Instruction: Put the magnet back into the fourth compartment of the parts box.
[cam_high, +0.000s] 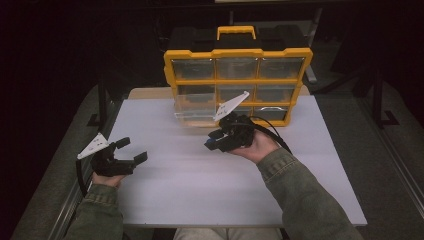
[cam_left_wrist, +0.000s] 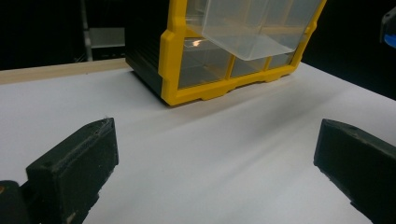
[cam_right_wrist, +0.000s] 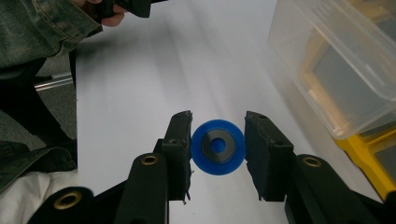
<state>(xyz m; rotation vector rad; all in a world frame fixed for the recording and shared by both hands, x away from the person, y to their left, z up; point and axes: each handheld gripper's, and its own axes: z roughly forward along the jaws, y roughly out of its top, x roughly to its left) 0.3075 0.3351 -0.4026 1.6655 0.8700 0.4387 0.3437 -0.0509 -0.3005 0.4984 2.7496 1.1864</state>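
The left gripper (cam_high: 131, 150) hovers low near the table's (cam_high: 175, 190) left edge, jaws spread wide with nothing between them. From its own view the bare white top runs ahead to the yellow organizer (cam_left_wrist: 169, 70) at the far edge, where one clear drawer (cam_left_wrist: 252, 28) stands pulled out.

The right gripper (cam_high: 214, 141) sits near the middle of the table, just in front of that drawer (cam_high: 192, 111), tilted toward the left. Its jaws are clenched on a small blue disc (cam_right_wrist: 218, 146), and the right gripper view shows the two pads pressing on opposite points of the disc's rim, the flat face with its dark centre ring turned toward the camera. The disc hangs clear of the table, with the drawer (cam_right_wrist: 336, 60) close by on the right of that view.

The disc looks like hard plastic: light, stiff, not likely to break, but smooth and round, so I judge that it could pivot or slip between the pads if the grip eases. Holding it across the full width at the rim, as now, seems the best hold, since the pads meet the widest part squarely. A hold nearer one edge would probably let it squirt out.
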